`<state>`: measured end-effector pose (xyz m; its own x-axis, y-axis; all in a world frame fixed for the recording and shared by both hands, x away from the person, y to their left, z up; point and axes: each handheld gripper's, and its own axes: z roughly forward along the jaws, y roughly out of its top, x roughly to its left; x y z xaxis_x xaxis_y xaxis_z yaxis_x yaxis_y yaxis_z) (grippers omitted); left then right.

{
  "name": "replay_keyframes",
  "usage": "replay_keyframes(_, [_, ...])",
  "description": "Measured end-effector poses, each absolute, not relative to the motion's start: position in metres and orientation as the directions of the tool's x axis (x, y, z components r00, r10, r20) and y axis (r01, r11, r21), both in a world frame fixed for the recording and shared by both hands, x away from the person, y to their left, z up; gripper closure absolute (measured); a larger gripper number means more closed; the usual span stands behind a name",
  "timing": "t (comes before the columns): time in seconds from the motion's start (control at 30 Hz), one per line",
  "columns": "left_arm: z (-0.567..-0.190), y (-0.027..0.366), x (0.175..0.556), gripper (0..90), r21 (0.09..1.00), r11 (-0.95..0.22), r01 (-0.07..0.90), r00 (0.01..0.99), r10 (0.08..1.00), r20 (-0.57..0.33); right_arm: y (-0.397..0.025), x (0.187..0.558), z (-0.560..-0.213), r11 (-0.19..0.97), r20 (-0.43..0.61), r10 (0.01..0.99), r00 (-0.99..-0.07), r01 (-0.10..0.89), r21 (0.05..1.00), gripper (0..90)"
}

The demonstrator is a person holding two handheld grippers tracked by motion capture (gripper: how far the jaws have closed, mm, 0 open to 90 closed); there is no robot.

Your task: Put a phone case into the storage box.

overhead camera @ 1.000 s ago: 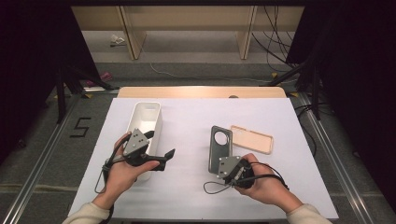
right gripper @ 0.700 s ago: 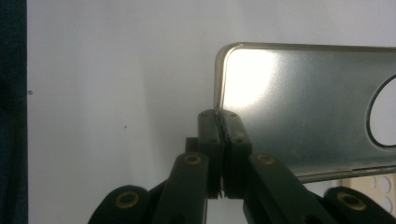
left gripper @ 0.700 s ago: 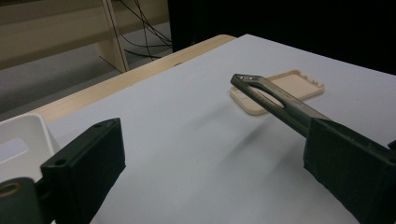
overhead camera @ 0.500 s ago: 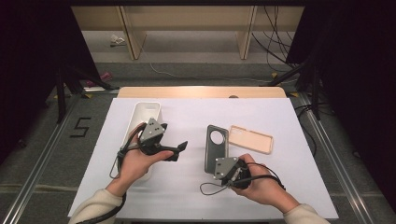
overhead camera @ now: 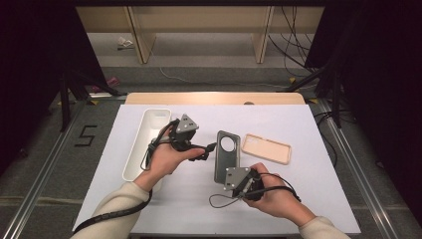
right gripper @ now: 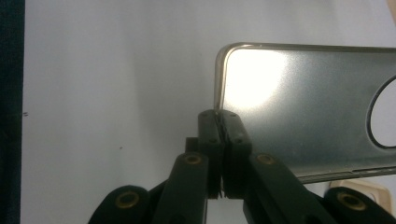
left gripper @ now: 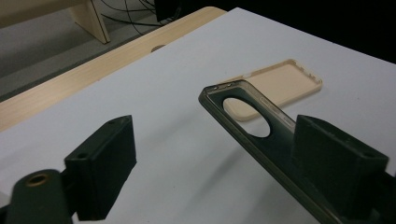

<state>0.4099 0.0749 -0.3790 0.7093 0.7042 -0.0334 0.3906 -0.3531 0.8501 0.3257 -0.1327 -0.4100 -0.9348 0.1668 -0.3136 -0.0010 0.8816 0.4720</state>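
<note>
Left tool (overhead camera: 211,148) now beside grey case (overhead camera: 227,155)

A white table (overhead camera: 308,199) with a bare wooden strip (overhead camera: 214,98) along its far edge stands on a grey floor (overhead camera: 45,164) — a black "5" (overhead camera: 85,135) is marked there at the left. Beyond it, pale wooden legs (overhead camera: 141,35) and loose cables (overhead camera: 293,45) — dark curtains (overhead camera: 378,74) hang on both sides.

White-topped counter (overhead camera: 298,199) with wooden far edge, white oblong tray (overhead camera: 144,144) just left of the left tool (overhead camera: 211,148), beige phone case (overhead camera: 265,148) flat beyond the right tool (overhead camera: 226,175)
</note>
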Motion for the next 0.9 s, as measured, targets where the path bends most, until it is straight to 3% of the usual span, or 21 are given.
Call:
replay_keyframes(0.27, [-0.374,0.058,0.427,19.6,0.821,-0.336,0.461,0.676,0.733,-0.08,-0.125,0.327,-0.408,0.884,-0.335,0.153,-0.93,-0.023,0.467,89.0])
replay_keyframes(0.67, [-0.383,0.054,0.445,40.3,0.752,-0.263,0.604,0.606,0.765,-0.219,-0.123,0.326,-0.406,0.883,-0.368,0.155,-0.917,-0.039,0.469,89.1])
replay_keyframes(0.9, [-0.383,0.054,0.449,48.3,0.736,-0.251,0.629,0.592,0.769,-0.243,-0.122,0.326,-0.406,0.884,-0.369,0.155,-0.916,-0.038,0.466,89.0])
